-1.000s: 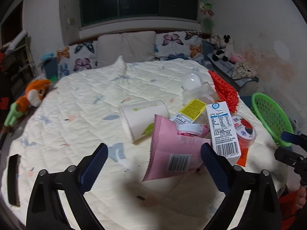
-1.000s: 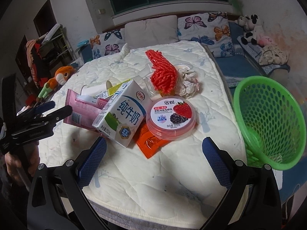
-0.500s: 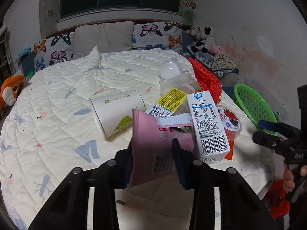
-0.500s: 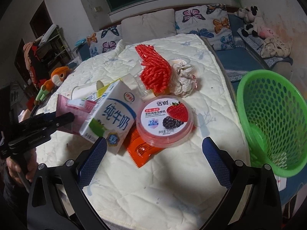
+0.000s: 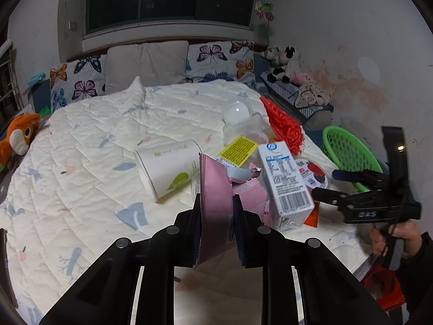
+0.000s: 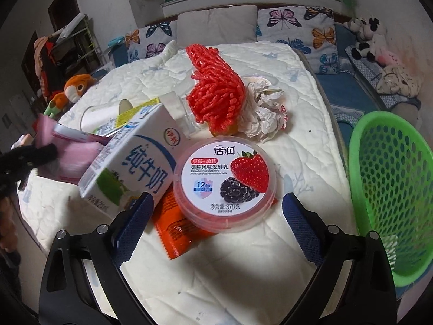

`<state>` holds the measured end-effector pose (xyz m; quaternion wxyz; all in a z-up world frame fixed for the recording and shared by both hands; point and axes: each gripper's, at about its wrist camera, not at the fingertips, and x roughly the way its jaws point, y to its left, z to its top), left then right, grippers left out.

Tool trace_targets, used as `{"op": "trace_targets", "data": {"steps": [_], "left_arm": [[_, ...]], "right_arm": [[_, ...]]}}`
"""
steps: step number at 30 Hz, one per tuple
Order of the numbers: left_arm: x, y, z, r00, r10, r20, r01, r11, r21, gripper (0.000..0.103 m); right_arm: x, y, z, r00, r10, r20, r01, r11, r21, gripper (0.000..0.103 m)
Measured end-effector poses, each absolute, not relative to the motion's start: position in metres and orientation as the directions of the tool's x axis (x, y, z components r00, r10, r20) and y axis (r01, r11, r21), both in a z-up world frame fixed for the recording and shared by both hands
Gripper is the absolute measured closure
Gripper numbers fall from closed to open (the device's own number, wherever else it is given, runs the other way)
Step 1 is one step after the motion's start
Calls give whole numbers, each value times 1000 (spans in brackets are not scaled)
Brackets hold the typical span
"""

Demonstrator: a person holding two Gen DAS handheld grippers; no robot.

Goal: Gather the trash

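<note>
A pink snack bag [image 5: 216, 189] stands creased between the pads of my left gripper [image 5: 216, 197], whose jaws are closing on it. Beside it lie a white milk carton [image 5: 284, 184], a paper cup [image 5: 167, 165] and a yellow-labelled packet [image 5: 238, 151]. My right gripper [image 6: 217, 197] is open, its fingers either side of the near edge of a strawberry yogurt tub [image 6: 227, 173]. The tub rests on an orange wrapper [image 6: 176, 230] next to the milk carton [image 6: 130, 168]. Behind them are a red foam net [image 6: 216, 100] and crumpled paper [image 6: 266, 113].
A green mesh basket [image 6: 389, 189] stands off the bed's right edge. The white quilt [image 5: 94, 140] runs back to butterfly pillows [image 5: 216, 59]. An orange plush toy [image 5: 19, 135] lies at the left, soft toys [image 5: 284, 62] on a bench at the right. A hand [image 5: 397, 235] holds the right gripper.
My left gripper went from wide open to closed around the pink bag, which now stands folded. The right gripper moved forward and down toward the yogurt tub, still open.
</note>
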<state>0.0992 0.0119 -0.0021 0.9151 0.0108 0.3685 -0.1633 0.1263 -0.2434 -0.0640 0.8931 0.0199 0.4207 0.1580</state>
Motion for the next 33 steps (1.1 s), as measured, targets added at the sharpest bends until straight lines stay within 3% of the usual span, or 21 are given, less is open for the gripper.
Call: {"op": "trace_targets", "data": {"steps": [11,27,33], "left_arm": [[85,32,31,728,-289,-621,279,953,-117,82],[90,3,67,737,-382,-558,366,919,-146,82],[100,-32,72,704,-438,-559,433,889,-151,82]], "right_arm": [[134,-245,-73,591,292,-752,-266,951,161,22],[99,-277,-42,656,309,-688,-225,951,212,23],[86,-317,-32,696,244,-675,-145,969,200,23]]}}
